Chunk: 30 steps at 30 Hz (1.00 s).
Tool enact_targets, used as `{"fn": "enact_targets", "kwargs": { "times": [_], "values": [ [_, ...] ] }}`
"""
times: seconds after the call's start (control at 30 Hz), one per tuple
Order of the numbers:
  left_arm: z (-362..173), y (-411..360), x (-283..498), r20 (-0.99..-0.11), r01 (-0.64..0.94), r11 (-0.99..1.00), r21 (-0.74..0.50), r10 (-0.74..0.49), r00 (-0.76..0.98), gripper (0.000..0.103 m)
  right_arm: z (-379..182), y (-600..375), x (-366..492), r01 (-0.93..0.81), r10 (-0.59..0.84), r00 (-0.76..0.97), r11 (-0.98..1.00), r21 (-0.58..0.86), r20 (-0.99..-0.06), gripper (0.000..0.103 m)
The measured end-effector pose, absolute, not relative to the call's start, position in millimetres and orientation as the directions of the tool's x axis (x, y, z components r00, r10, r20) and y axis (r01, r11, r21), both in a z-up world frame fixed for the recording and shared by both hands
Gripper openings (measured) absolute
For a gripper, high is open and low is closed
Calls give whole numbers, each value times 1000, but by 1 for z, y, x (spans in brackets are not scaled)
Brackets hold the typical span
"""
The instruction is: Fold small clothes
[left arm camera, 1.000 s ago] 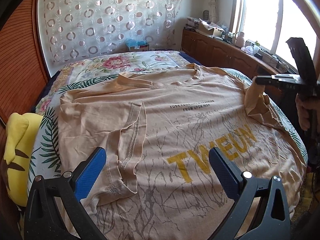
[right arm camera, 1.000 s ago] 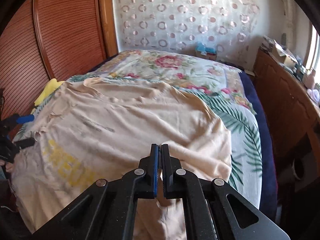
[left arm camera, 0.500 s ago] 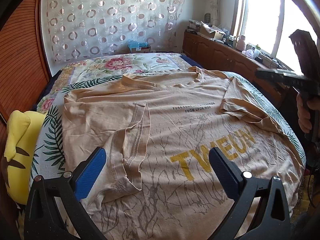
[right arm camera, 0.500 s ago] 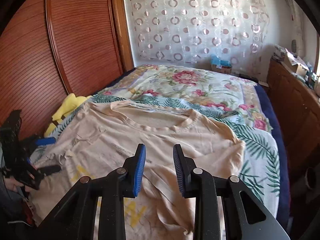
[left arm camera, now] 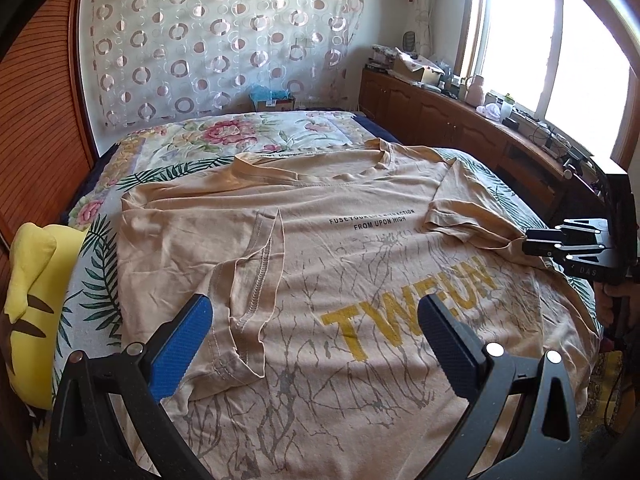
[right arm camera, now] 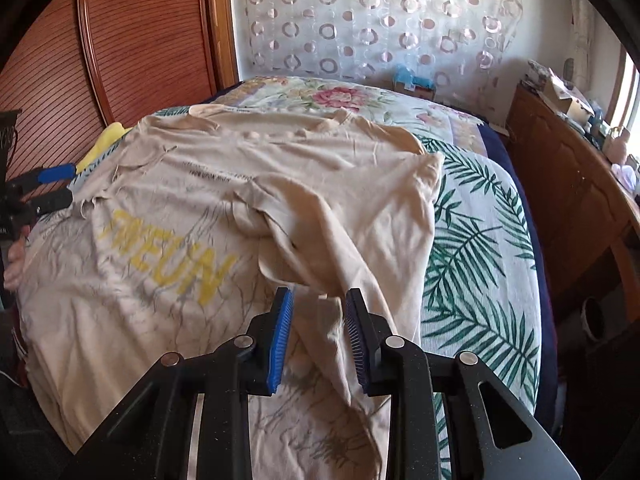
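Observation:
A beige T-shirt [left arm camera: 360, 248] with yellow "TWEUN" lettering lies spread on the bed, both sleeves folded inward over the chest. My left gripper [left arm camera: 316, 332] is wide open and empty, hovering over the shirt's lower left part near the folded left sleeve [left arm camera: 252, 280]. My right gripper [right arm camera: 318, 320] is open, with the shirt's side fold [right arm camera: 344, 240] lying just ahead of the jaws, not pinched. The right gripper also shows in the left wrist view [left arm camera: 532, 246] at the shirt's right edge, and the left gripper in the right wrist view [right arm camera: 60, 184].
The bed [right arm camera: 480, 248] has a floral and palm-leaf cover. A yellow plush pillow [left arm camera: 28, 304] lies at its left edge against a wooden wardrobe [right arm camera: 140, 48]. A cluttered wooden sideboard [left arm camera: 460, 120] runs along the right under the window.
My right gripper opened and let go of the right sleeve, which now lies folded over the shirt, then dropped back low at the shirt's side. The left gripper stayed open and nearly still.

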<state>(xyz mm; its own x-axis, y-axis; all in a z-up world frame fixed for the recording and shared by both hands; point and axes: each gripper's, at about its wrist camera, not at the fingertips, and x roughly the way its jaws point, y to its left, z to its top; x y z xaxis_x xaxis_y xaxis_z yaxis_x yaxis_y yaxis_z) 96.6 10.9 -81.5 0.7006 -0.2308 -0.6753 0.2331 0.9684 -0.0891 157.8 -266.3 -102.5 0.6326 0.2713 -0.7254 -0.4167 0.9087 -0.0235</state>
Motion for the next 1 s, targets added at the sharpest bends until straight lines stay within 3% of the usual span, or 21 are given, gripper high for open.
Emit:
{"fn": "enact_targets", "kwargs": {
  "times": [0.17, 0.27, 0.6, 0.9, 1.0],
  "values": [
    [-83, 8, 97, -680, 235, 969, -83, -227, 697, 103, -103, -270, 162, -426, 275, 635, 904, -30, -722, 8],
    [-84, 8, 97, -683, 233, 969, -80, -224, 696, 103, -102, -269, 158, -435, 284, 636, 900, -30, -717, 3],
    [-86, 9, 96, -683, 230, 969, -87, -226, 695, 103, -95, -271, 130, -490, 384, 619, 871, 45, -686, 1],
    [-86, 10, 95, -680, 226, 971, -83, -220, 699, 103, -104, -267, 110, -530, 414, 565, 845, 70, -713, 2],
    [-85, 11, 94, -676, 220, 972, -87, -220, 703, 103, -99, -269, 109, -508, 380, 598, 861, 33, -705, 8]
  ]
}}
